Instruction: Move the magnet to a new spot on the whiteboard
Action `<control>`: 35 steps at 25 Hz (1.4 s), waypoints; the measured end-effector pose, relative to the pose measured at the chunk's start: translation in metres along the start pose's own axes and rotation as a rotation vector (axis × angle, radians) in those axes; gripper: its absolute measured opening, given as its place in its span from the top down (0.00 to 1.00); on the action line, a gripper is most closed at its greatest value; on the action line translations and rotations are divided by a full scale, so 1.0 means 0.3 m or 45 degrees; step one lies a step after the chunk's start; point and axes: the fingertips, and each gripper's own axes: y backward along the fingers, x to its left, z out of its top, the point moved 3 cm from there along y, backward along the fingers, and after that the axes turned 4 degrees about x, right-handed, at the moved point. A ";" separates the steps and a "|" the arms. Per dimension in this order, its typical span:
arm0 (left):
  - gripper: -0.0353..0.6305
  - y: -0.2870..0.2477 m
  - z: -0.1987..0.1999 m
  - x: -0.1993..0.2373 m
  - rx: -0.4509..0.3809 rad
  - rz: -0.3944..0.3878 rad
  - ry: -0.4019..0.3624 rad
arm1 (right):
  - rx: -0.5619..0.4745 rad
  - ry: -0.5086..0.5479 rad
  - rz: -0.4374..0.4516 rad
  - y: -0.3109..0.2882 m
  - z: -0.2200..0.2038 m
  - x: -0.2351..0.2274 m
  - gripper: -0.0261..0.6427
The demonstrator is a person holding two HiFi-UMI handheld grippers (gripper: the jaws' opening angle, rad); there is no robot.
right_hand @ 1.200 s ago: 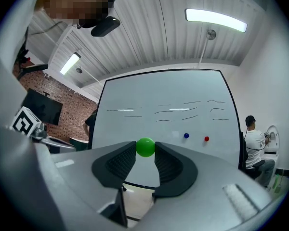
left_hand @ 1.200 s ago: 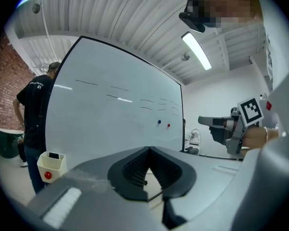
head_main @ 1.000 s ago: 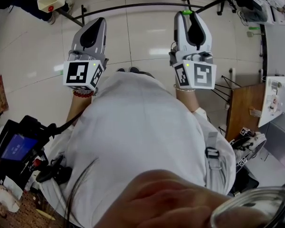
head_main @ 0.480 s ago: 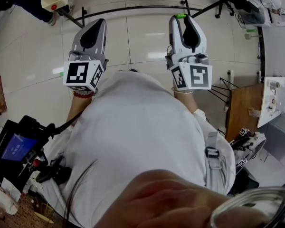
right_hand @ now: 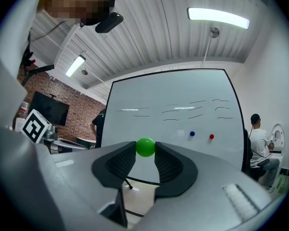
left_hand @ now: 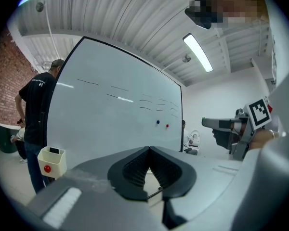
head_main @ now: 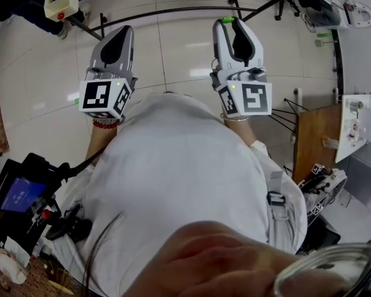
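My right gripper [right_hand: 145, 150] is shut on a round green magnet [right_hand: 145, 147], pinched at the jaw tips; from the head view it shows as a green dot [head_main: 226, 20] at the front of that gripper [head_main: 229, 23]. Ahead stands the whiteboard [right_hand: 173, 124] with faint black lines, a blue magnet [right_hand: 192, 134] and a red magnet [right_hand: 211, 136] on its right side. The green magnet is off the board, some way in front of it. My left gripper [left_hand: 148, 150] is shut with nothing in it and also faces the whiteboard [left_hand: 111, 119]; from above it sits to the left [head_main: 116, 42].
A person in a black shirt [left_hand: 36, 109] stands at the board's left edge. A cream box with a red button [left_hand: 51, 160] hangs near the left. A seated person [right_hand: 257, 146] is right of the board. The board's black stand legs [head_main: 173, 10] cross the tiled floor.
Both grippers have drifted slightly forward toward the board; the right one moved a little left in the head view. The green magnet stays pinched in the right jaws.
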 end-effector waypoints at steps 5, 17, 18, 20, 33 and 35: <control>0.94 0.006 -0.020 0.003 0.016 0.029 0.019 | -0.003 0.007 0.033 -0.030 0.008 0.012 0.77; 0.94 0.000 0.012 0.024 -0.019 0.060 -0.023 | -0.077 0.040 0.078 -0.102 0.061 0.026 0.77; 0.94 -0.002 0.024 0.035 -0.032 0.070 -0.032 | -0.088 0.044 0.082 -0.115 0.068 0.029 0.77; 0.94 -0.010 0.040 0.056 -0.050 0.085 -0.042 | -0.101 0.041 0.086 -0.143 0.076 0.032 0.77; 0.94 -0.062 0.010 -0.063 -0.012 -0.105 -0.156 | -0.093 0.076 -0.023 -0.198 0.096 -0.026 0.77; 0.94 -0.064 0.010 -0.076 -0.010 -0.125 -0.153 | -0.103 0.092 -0.039 -0.201 0.118 -0.032 0.77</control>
